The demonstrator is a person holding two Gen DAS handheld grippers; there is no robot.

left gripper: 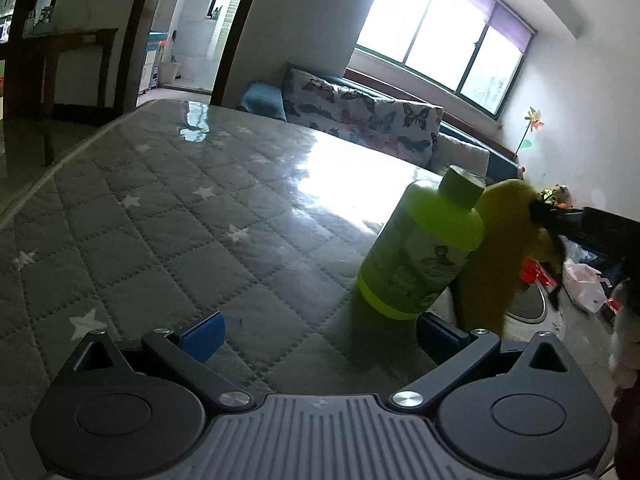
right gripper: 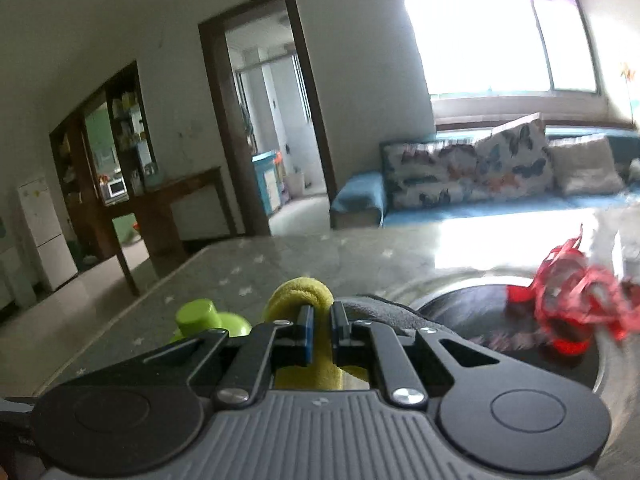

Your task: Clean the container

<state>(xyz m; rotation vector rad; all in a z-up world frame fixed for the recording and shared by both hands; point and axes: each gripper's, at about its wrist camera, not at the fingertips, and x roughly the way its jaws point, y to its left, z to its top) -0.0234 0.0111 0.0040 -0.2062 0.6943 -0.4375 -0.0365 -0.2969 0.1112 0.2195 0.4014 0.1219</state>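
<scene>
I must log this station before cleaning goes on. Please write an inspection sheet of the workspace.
Surface: grey quilted star-pattern table cover, glossy.
Job's things: green plastic bottle upright; yellow cloth; round dark container beside them.
Clutter: red shredded wrapper over the container.
Grippers: left gripper open, empty; right gripper shut on the cloth.
Cables: nothing seen.
Surroundings: butterfly-print sofa cushion, bright window.
</scene>
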